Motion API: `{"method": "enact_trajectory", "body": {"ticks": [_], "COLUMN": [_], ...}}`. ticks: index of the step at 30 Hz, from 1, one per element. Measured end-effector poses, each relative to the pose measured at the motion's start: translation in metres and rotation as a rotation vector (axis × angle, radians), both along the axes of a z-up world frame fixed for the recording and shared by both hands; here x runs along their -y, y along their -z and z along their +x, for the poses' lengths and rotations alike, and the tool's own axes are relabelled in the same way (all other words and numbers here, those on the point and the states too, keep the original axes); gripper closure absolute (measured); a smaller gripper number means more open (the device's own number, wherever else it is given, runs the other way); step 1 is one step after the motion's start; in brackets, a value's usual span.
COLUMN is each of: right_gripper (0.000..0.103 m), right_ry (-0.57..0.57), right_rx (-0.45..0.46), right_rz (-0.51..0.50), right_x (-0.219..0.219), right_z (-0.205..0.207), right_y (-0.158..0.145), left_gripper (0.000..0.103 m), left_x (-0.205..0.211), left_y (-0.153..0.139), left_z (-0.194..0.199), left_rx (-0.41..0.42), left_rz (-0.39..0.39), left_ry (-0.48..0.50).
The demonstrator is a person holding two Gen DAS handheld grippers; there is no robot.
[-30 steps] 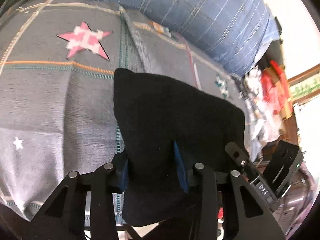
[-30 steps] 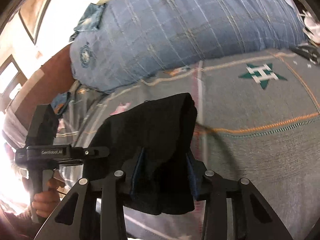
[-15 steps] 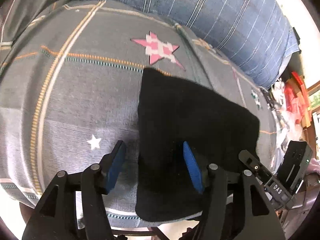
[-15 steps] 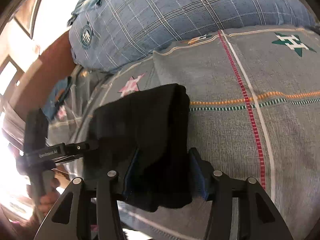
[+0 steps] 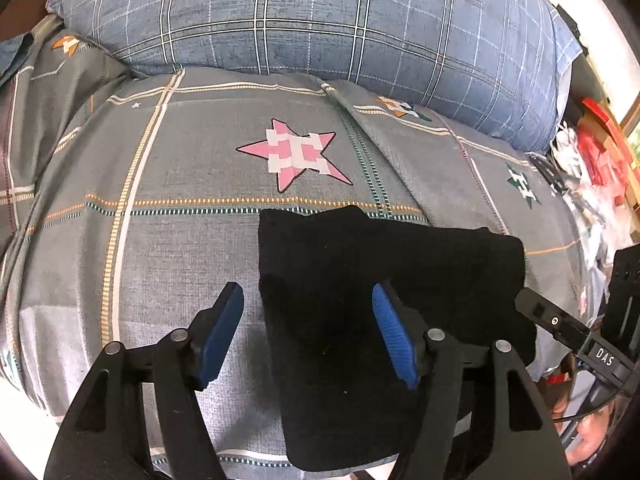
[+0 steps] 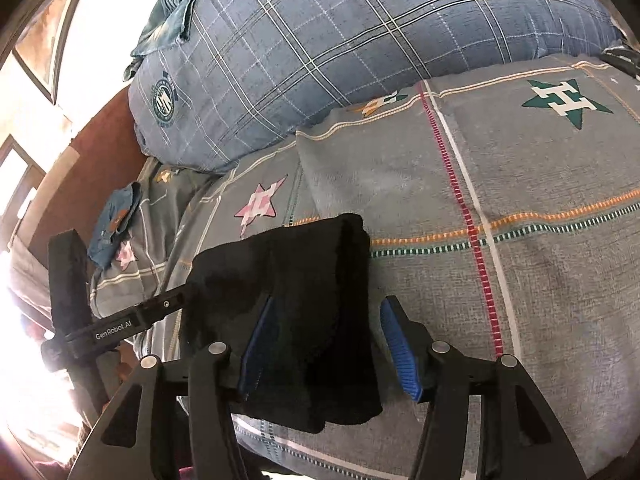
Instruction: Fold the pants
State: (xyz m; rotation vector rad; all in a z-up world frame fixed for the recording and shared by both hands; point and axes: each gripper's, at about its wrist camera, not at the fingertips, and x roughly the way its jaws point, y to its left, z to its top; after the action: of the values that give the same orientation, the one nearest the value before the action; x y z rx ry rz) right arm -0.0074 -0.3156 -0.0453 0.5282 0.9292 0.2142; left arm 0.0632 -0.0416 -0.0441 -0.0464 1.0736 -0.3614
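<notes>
The black pants (image 5: 372,304) lie folded into a compact bundle on the grey patterned bedspread (image 5: 180,248), near the bed's front edge. My left gripper (image 5: 308,332) is open, its blue pads on either side of the bundle's left edge, holding nothing. In the right wrist view the same pants (image 6: 296,312) lie folded, and my right gripper (image 6: 326,344) is open around their right edge. The right gripper's body also shows at the right in the left wrist view (image 5: 592,344); the left gripper's body shows at the left in the right wrist view (image 6: 104,328).
A big blue plaid pillow (image 5: 340,24) lies across the back of the bed. A pink star (image 5: 296,156) is printed on the bedspread behind the pants. Red and white clutter (image 5: 600,160) sits beyond the bed's right side. A denim item (image 6: 116,224) lies far left.
Both grippers have let go of the pants and opened. The folded bundle, held up a second ago, now rests on the bedspread. Both grippers have drawn back a little.
</notes>
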Motion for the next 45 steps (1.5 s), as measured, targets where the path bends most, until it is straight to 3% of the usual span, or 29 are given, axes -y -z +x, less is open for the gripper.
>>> {"method": "enact_trajectory", "body": {"ticks": [8,17,19,21,24,26,27,29,32,36,39,40,41,42,45], "right_gripper": [0.036,0.03,0.034,0.055,0.056,0.054,0.053,0.05,0.041,0.039,0.044,0.047,0.053,0.054,0.056], "right_ry": [0.012,-0.022,-0.019,-0.03,-0.089,-0.108,-0.104,-0.083,-0.109,-0.17,-0.171,-0.17,-0.174,-0.184,-0.215], "right_rx": [-0.015,-0.036,-0.029,-0.005,0.065,0.031,0.009,-0.011,-0.04,-0.071,-0.052,-0.044,-0.029,-0.007,0.037], "right_rz": [0.005,0.048,0.041,0.006,-0.101,-0.18,-0.156,-0.058,0.005,-0.046,-0.062,-0.078,-0.096,-0.125,-0.18], "right_x": [-0.001,-0.01,-0.012,-0.015,-0.027,-0.032,-0.027,-0.016,-0.01,-0.022,-0.028,-0.031,-0.035,-0.04,-0.051], "right_z": [0.011,0.037,0.043,0.043,0.039,0.042,0.043,0.038,0.025,0.017,0.012,0.01,0.007,0.004,-0.012], "right_y": [-0.002,0.012,0.015,0.01,-0.003,0.001,0.004,0.004,0.004,0.016,0.022,0.019,0.014,0.008,-0.008], "left_gripper": [0.037,0.032,0.029,0.03,0.029,0.029,0.029,0.03,0.029,0.028,0.025,0.026,0.038,0.041,0.042], "left_x": [-0.011,-0.039,-0.036,-0.033,-0.025,-0.022,-0.022,-0.025,-0.032,-0.022,-0.01,-0.007,-0.005,-0.007,-0.003], "left_y": [-0.001,0.023,0.029,0.033,0.036,0.041,0.041,0.037,0.031,0.045,0.04,0.038,0.034,0.03,0.014], "left_z": [0.008,0.033,0.036,0.038,0.04,0.043,0.043,0.04,0.029,0.022,0.013,0.012,0.008,0.006,-0.008], "left_rx": [-0.033,-0.207,-0.232,-0.259,-0.276,-0.302,-0.308,-0.309,-0.285,-0.301,-0.239,-0.235,-0.231,-0.222,-0.179], "left_rz": [-0.038,-0.184,-0.197,-0.229,-0.25,-0.259,-0.268,-0.274,-0.287,-0.243,-0.2,-0.195,-0.211,-0.208,-0.19], "left_ry": [0.001,-0.038,-0.039,-0.04,-0.038,-0.044,-0.048,-0.042,-0.015,0.029,0.029,0.035,0.047,0.047,0.062]}}
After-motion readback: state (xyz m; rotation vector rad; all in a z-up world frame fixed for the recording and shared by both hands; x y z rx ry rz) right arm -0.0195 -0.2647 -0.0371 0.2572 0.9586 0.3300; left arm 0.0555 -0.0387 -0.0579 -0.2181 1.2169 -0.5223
